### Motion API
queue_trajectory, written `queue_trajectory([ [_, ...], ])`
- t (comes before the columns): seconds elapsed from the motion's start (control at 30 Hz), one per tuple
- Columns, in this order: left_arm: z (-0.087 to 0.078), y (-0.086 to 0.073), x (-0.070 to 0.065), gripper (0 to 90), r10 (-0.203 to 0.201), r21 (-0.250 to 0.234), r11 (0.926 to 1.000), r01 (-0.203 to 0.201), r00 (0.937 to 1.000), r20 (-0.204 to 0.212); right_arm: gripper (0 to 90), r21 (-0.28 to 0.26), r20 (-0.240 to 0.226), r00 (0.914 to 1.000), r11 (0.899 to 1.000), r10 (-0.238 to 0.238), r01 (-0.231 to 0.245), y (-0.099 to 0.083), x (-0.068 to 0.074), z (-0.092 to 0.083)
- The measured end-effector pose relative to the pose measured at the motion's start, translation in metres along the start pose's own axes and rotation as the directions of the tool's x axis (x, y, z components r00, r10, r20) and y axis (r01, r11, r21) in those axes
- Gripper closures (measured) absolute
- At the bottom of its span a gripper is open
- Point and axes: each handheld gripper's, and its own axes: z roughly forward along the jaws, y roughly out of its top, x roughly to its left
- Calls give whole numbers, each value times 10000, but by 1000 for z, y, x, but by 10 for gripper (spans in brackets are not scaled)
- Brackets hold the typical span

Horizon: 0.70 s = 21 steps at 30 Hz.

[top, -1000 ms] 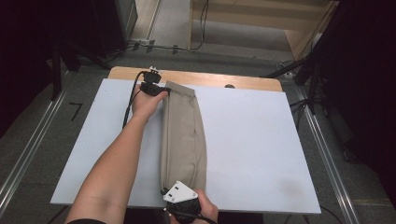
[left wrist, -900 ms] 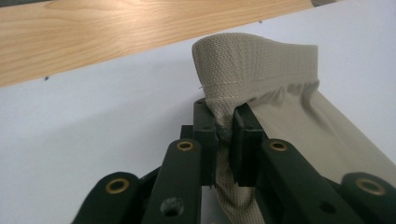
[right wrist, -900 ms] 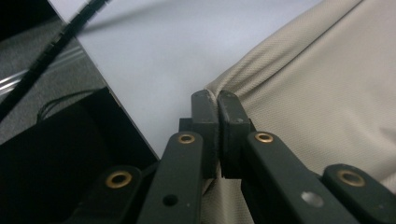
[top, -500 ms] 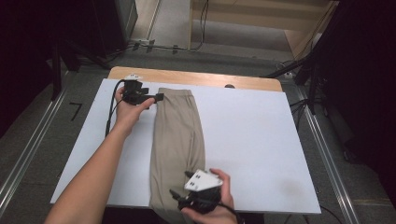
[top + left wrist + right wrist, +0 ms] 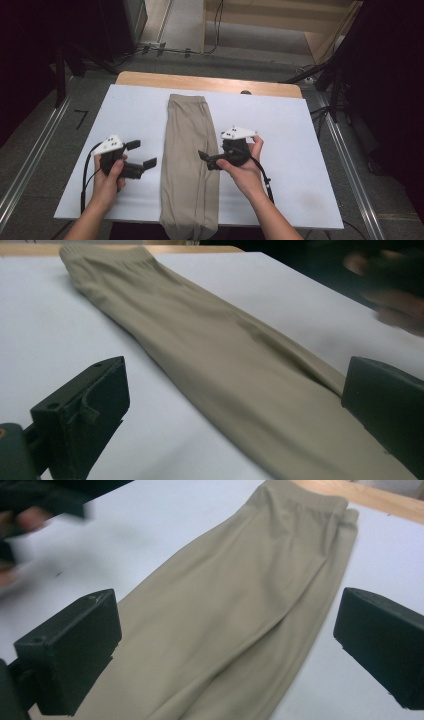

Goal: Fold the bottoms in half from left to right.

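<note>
A pair of beige trousers [image 5: 190, 150] lies folded lengthwise down the middle of the white board [image 5: 300, 130], waistband at the far end. My left gripper [image 5: 142, 154] hovers just left of them, pointing at them. Its jaws have just been opening and stand open with nothing pressed between them. My right gripper [image 5: 209, 159] sits over the trousers' right edge, pointing left; its jaws have just been opening too and stand open. In the left gripper view the cloth [image 5: 225, 365] runs between the wide jaws of that gripper [image 5: 235, 385]. In the right gripper view the trousers [image 5: 235, 615] lie below the open gripper [image 5: 227, 615].
The board rests on a wooden table [image 5: 200, 80]. The trouser hems hang over the near edge [image 5: 187, 230]. Metal rails [image 5: 30, 165] run along the floor on both sides. Dark equipment stands at the back left and right. White board shows on either side of the trousers.
Both grippers let go of the trousers and opened. The left hand drew back from the waistband to the near left. The right hand moved from the near hem up to the right.
</note>
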Motion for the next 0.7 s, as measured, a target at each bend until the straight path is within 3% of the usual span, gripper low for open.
queue_trajectory([
  [0.1,-20,-13,-9,0,82,129,9999,-78,9993,-365,0,-119,-112,9989,9989,458,-459,10,-16,16],
  [0.17,-36,-18,-10,0,-2,-156,9999,-6,9988,-485,0,-157,25,9976,9975,694,-693,16,-28,27],
  [0.27,-55,-30,-7,0,-154,-393,9991,129,9979,-628,183,-252,725,9896,9921,1244,-1229,22,-43,45],
  [0.3,-58,-33,-5,0,-143,-326,9994,120,9975,-698,197,-176,848,9878,9914,1308,-1298,25,-48,51],
  [0.43,-64,-40,3,0,-302,-348,9990,273,9959,-856,395,240,1430,9767,9860,1599,-1650,33,-66,79],
  [0.5,-60,-45,4,0,52,17,10000,-50,9922,-1243,440,455,1476,9744,9830,1694,-1778,38,-74,93],
  [0.6,-57,-45,2,0,206,176,9997,-186,9923,-1218,473,744,1834,9704,9821,1572,-1731,47,-82,115],
  [0.7,-55,-46,3,0,123,275,9996,-93,9935,-1130,521,928,1836,9650,9740,1874,-2068,53,-91,136],
])
